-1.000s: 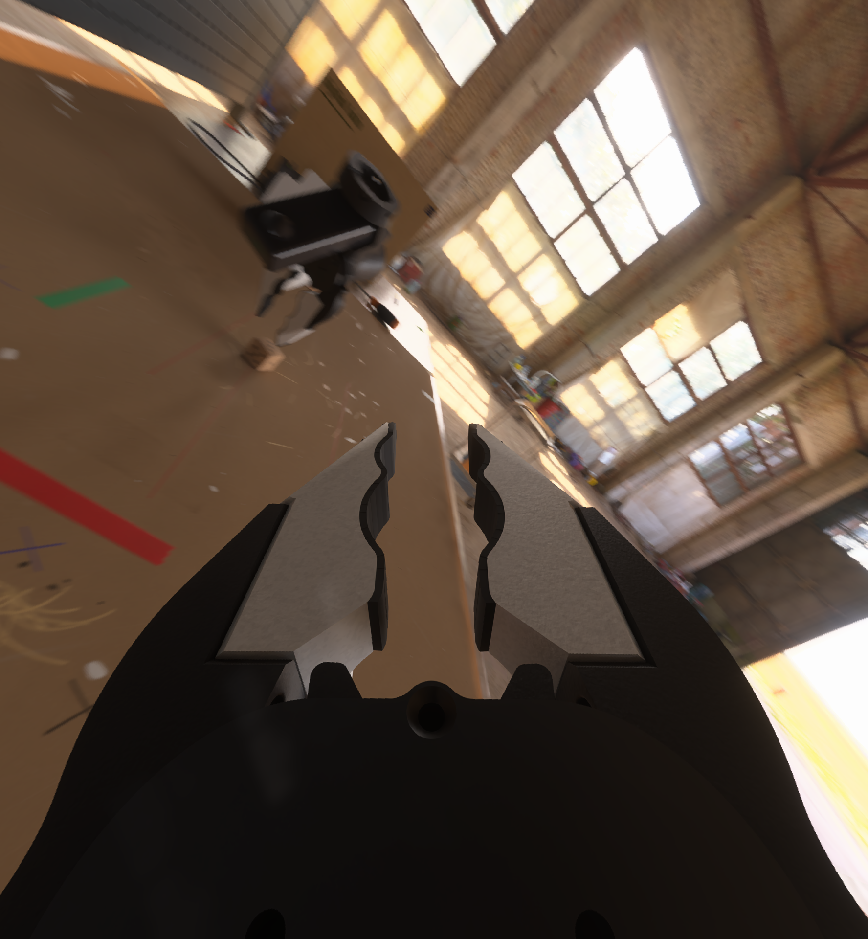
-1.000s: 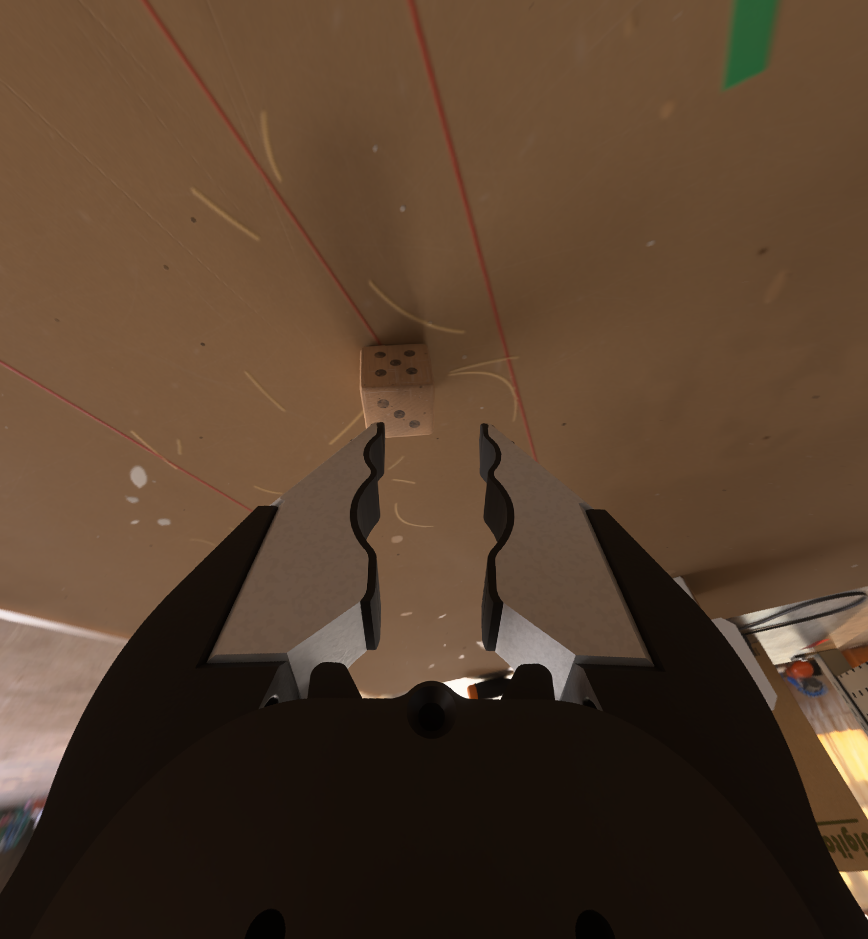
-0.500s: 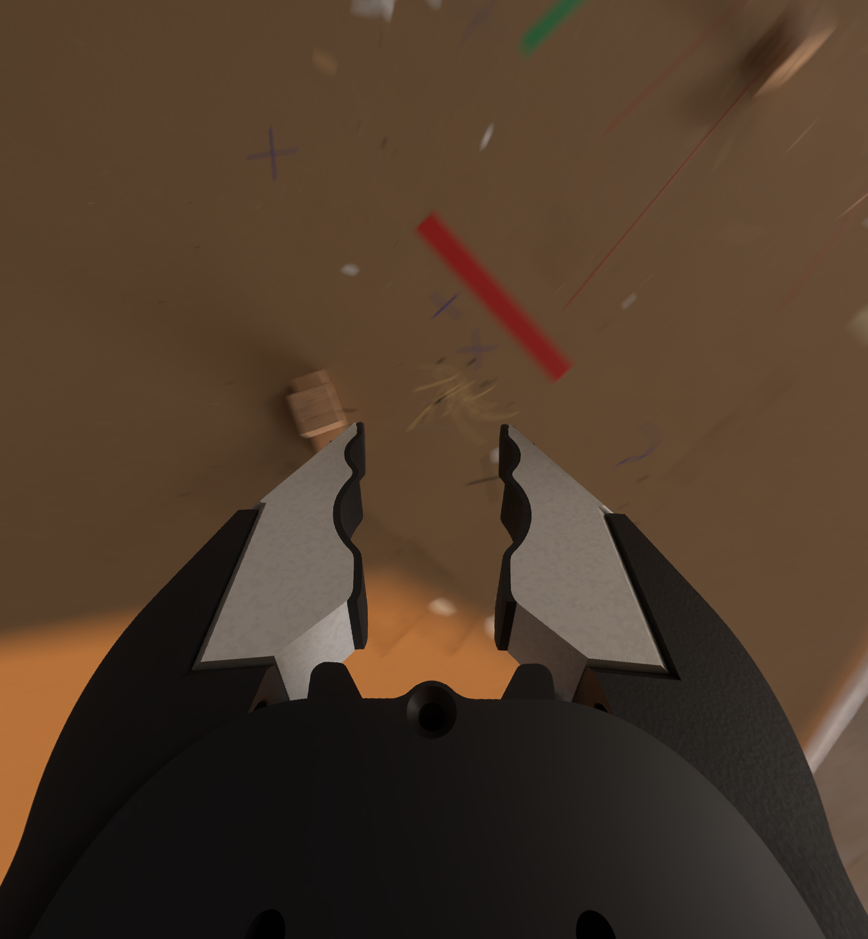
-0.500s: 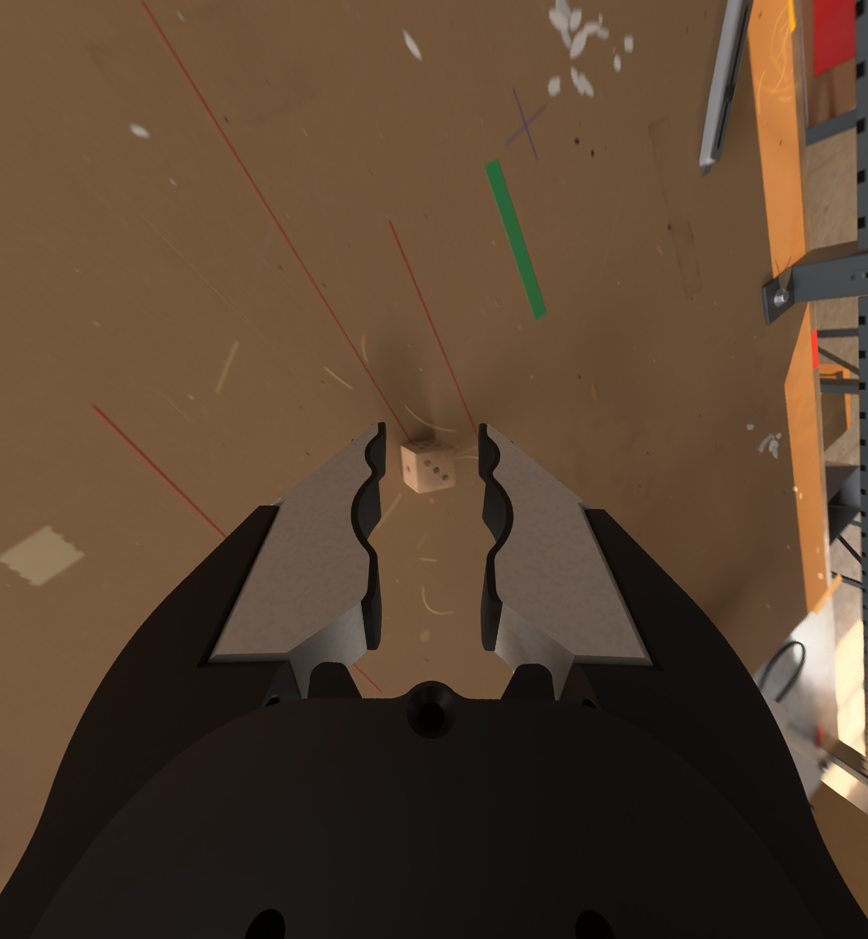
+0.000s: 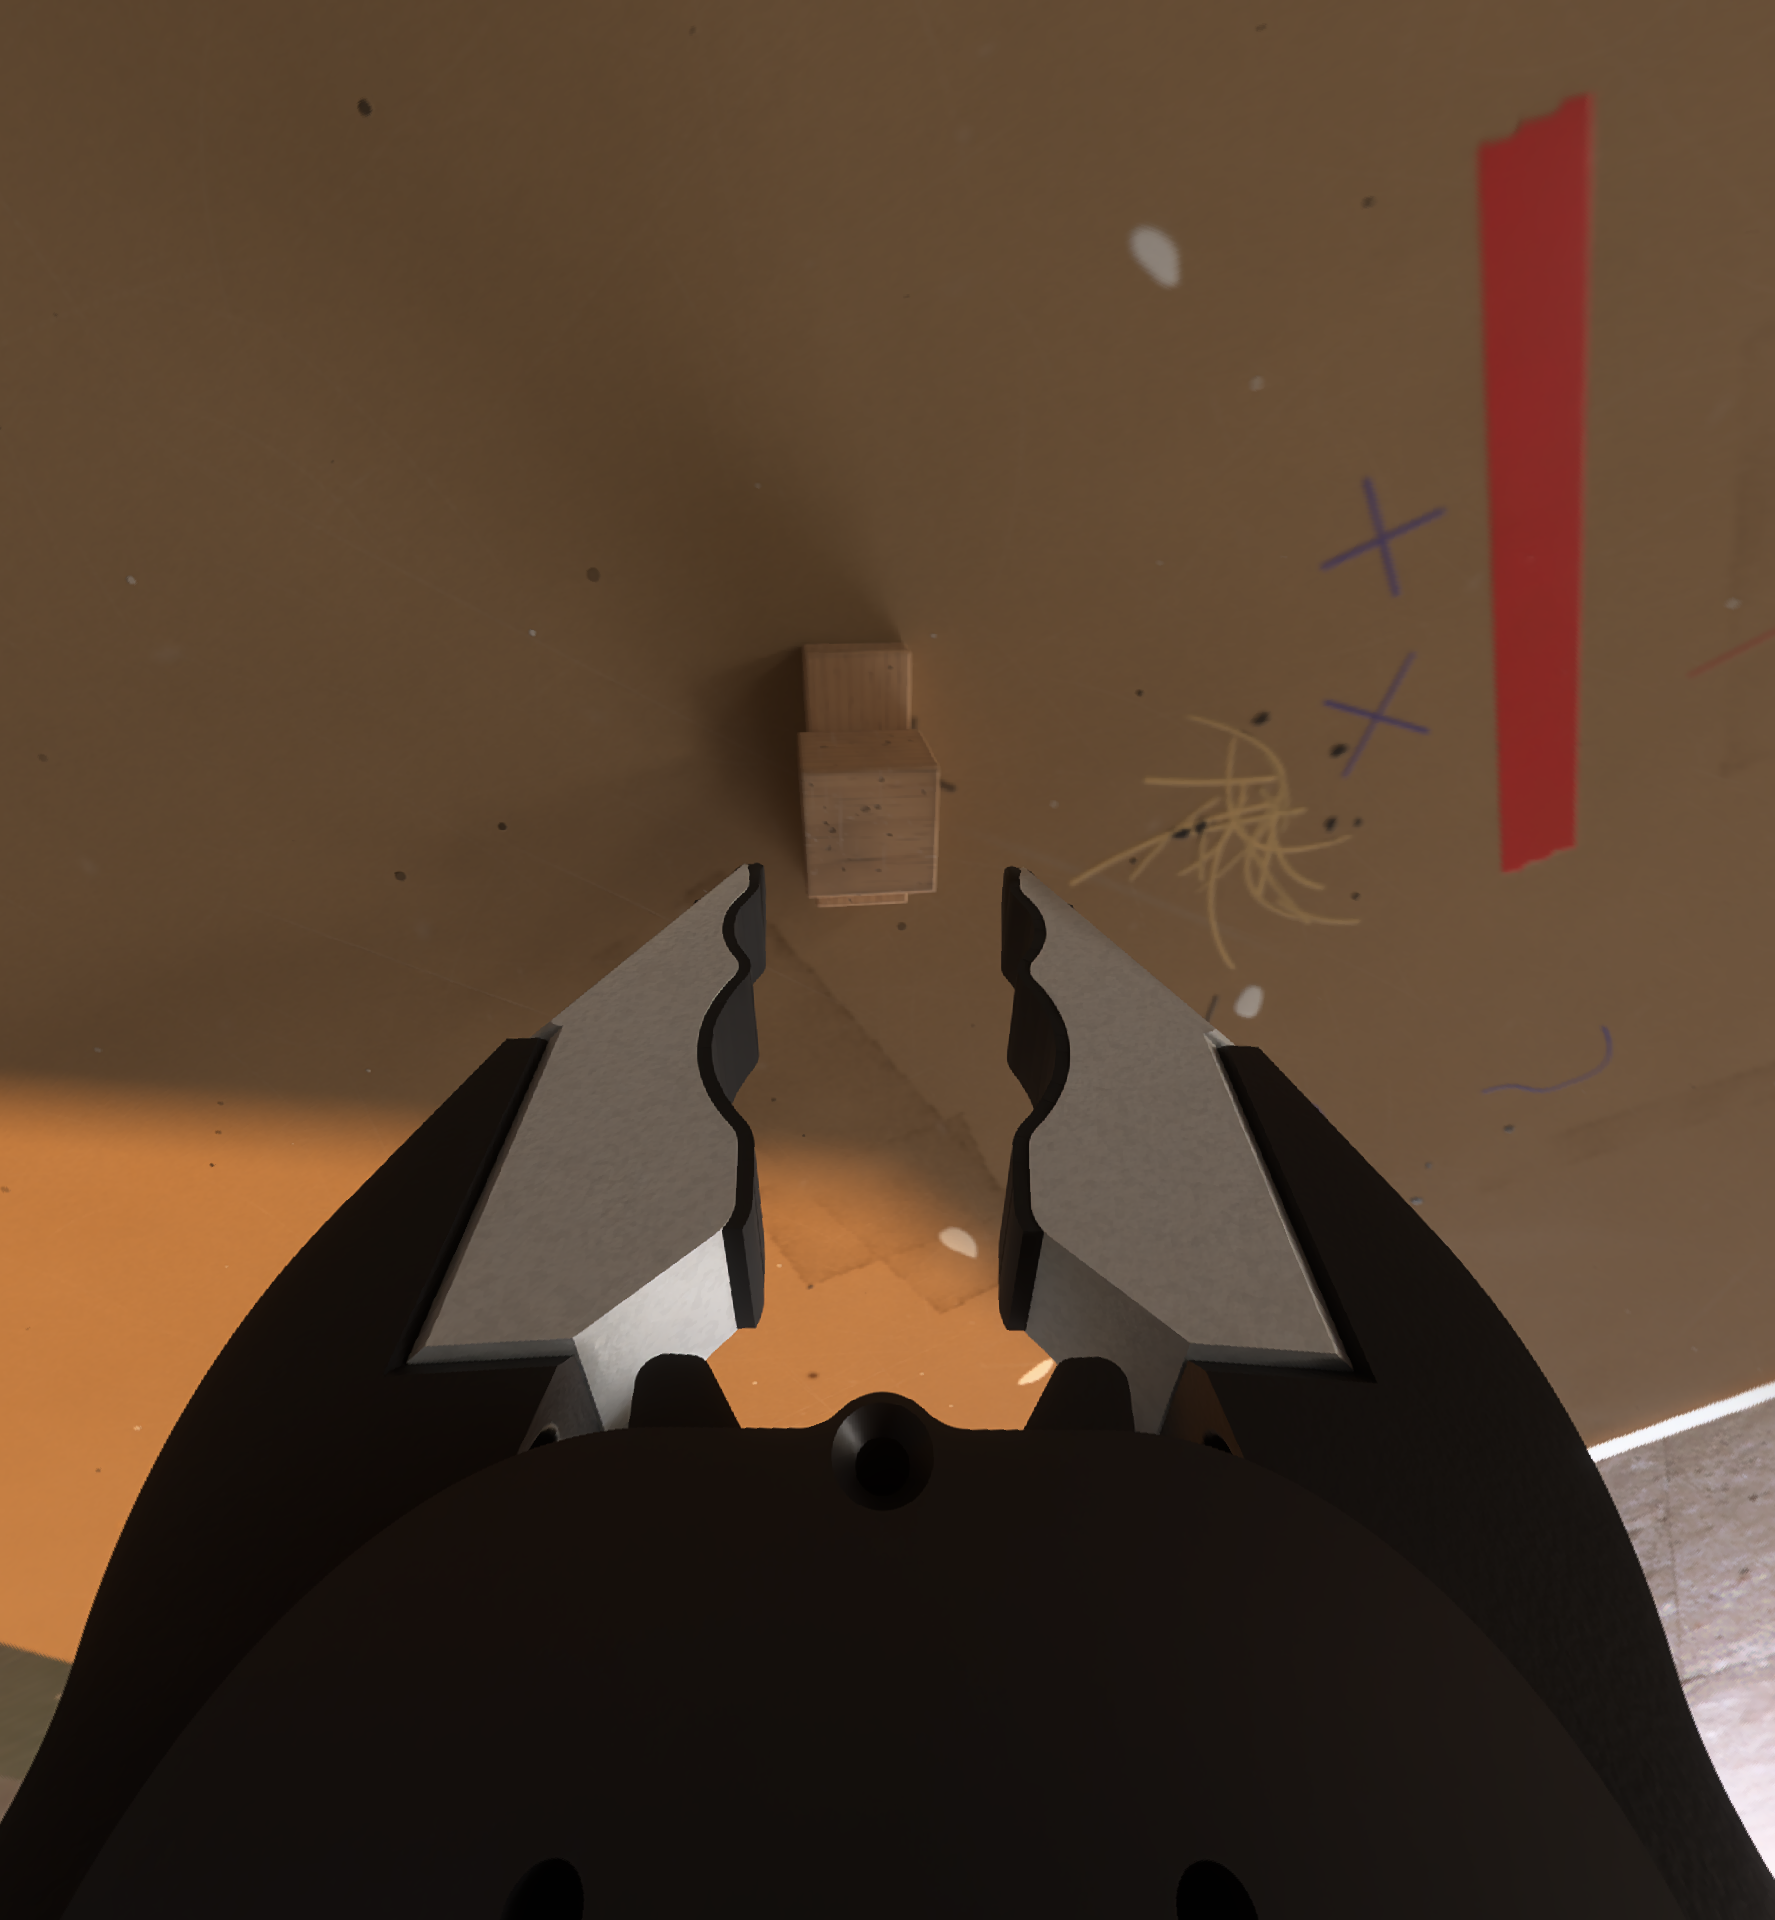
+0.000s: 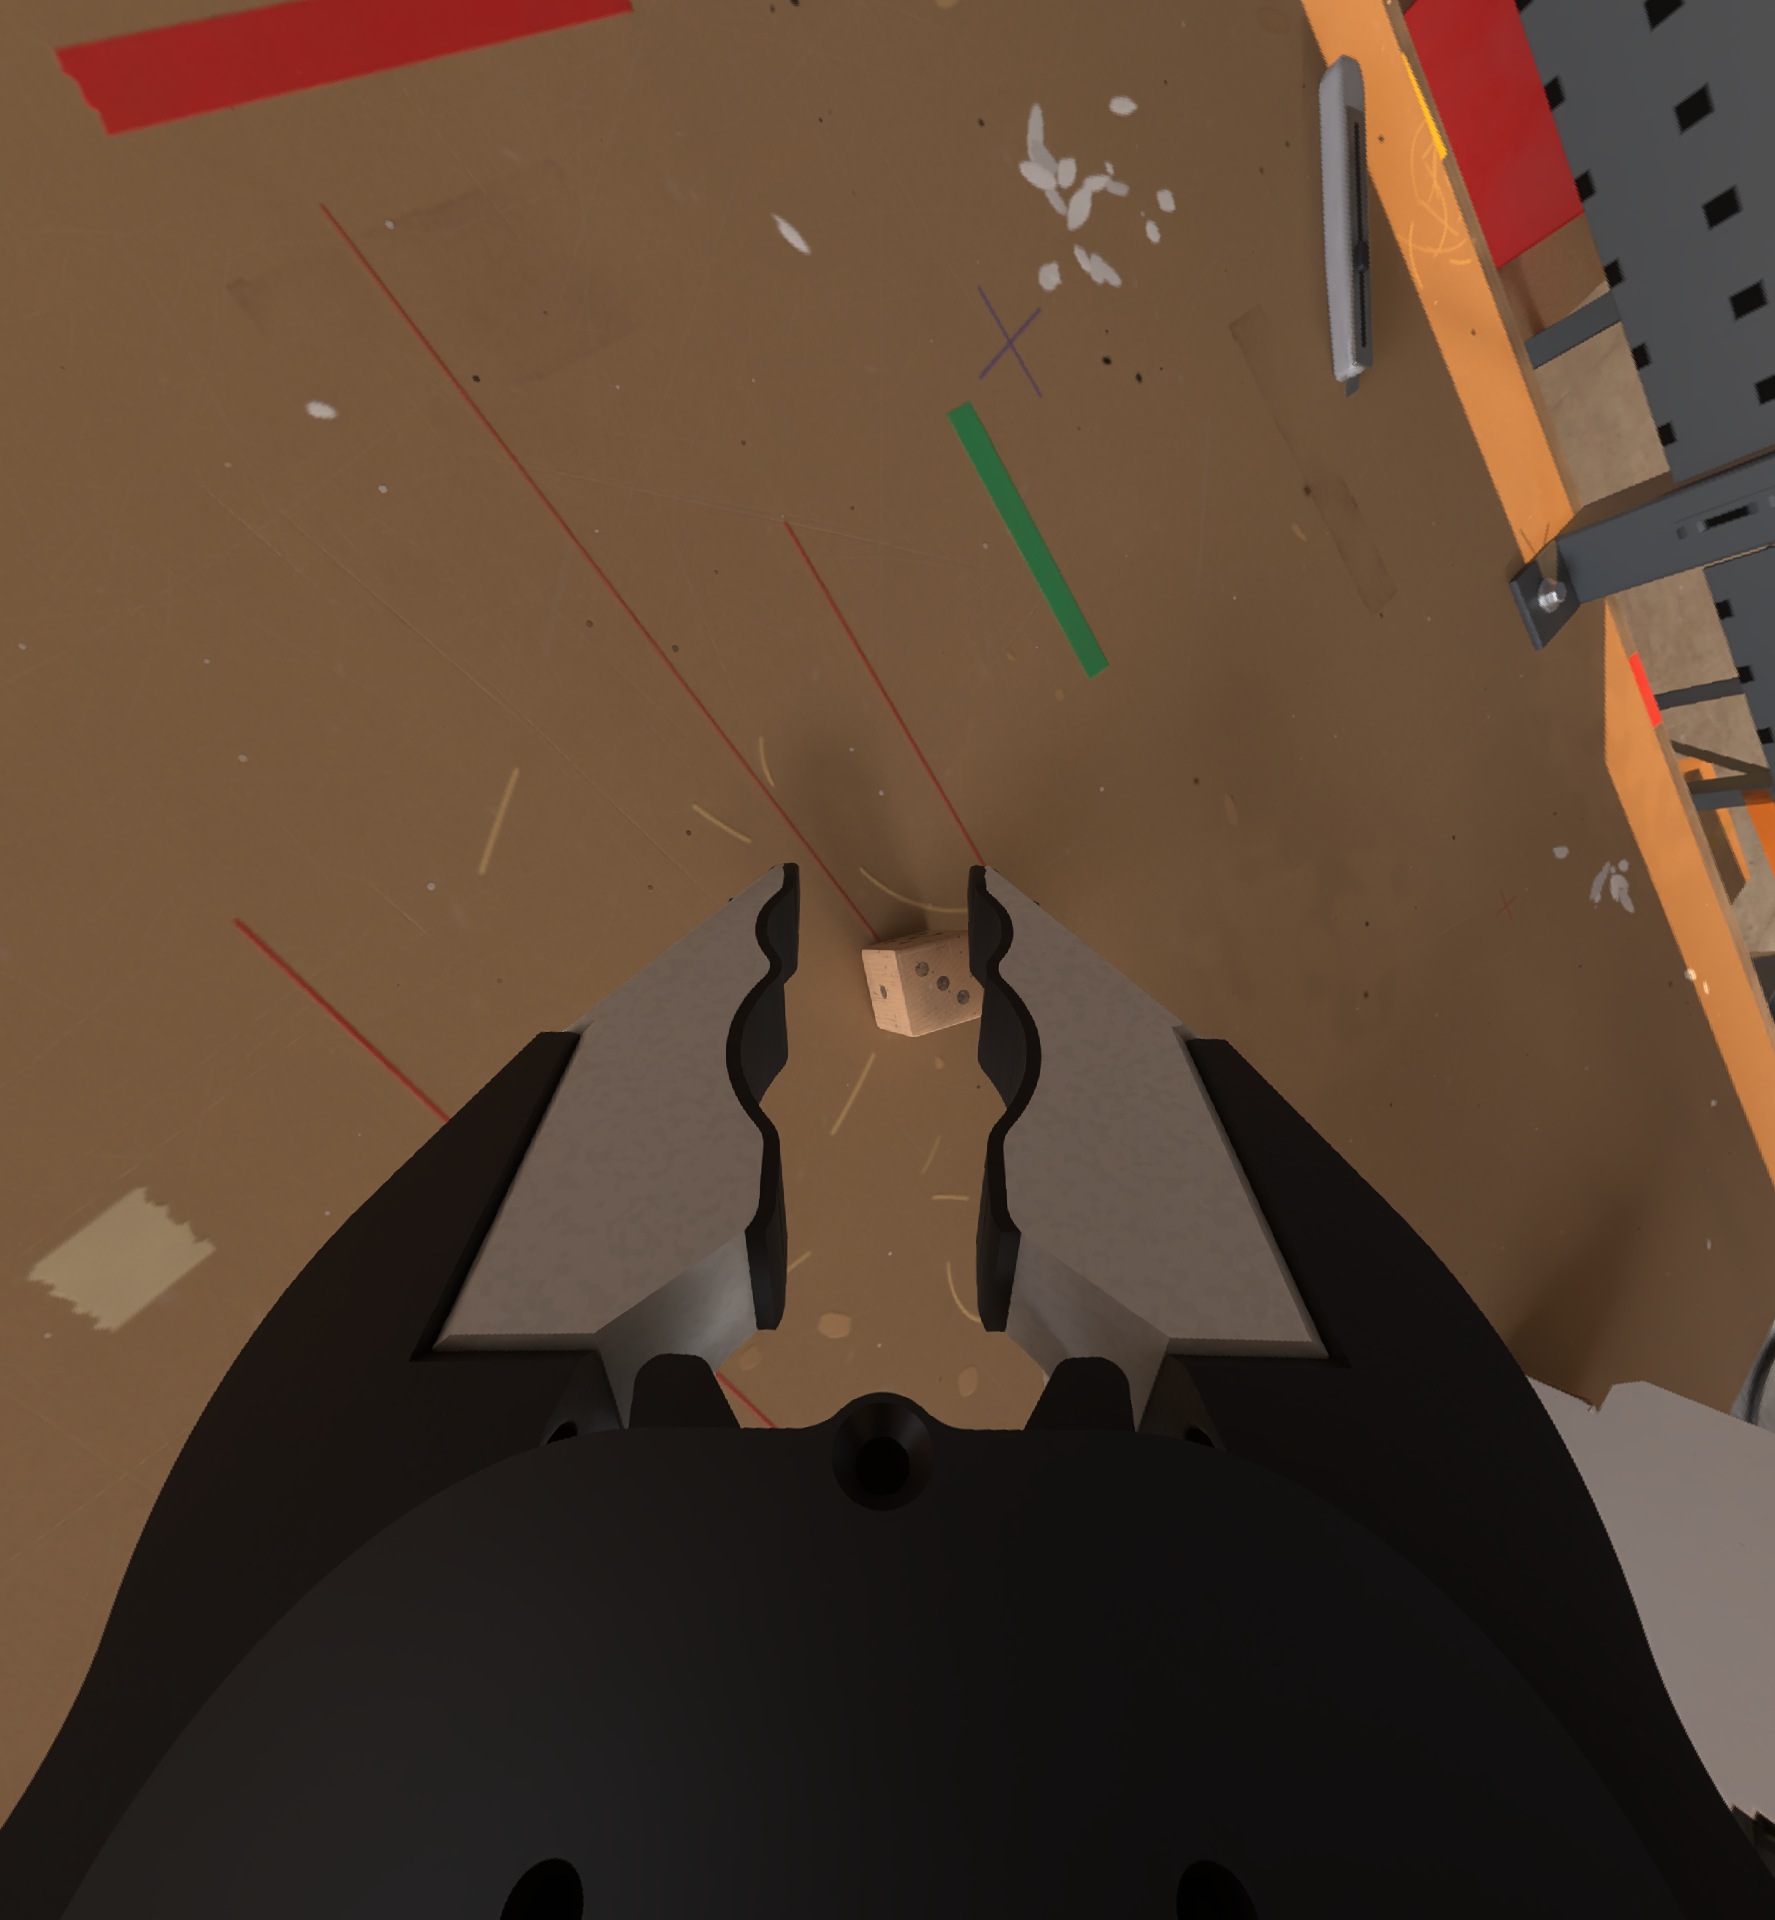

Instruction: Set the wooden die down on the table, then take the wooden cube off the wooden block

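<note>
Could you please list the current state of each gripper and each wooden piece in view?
left gripper: open, empty, aimed at the stack.
right gripper: open, empty, above the die.
wooden die: resting on the table, free of the gripper.
wooden cube: on top of the wooden block, untouched.

Both of your views are sharp, with no motion blur. The surface [image 5: 447, 416] sits mostly in dim, even shade; in your left wrist view a bright orange patch of light falls across its near left part. A soft shadow spreads on the far side of the wooden cube [image 5: 868, 821], and another beyond the wooden die [image 6: 919, 982]. Straight lines bow toward the wide-angle edges.
</note>
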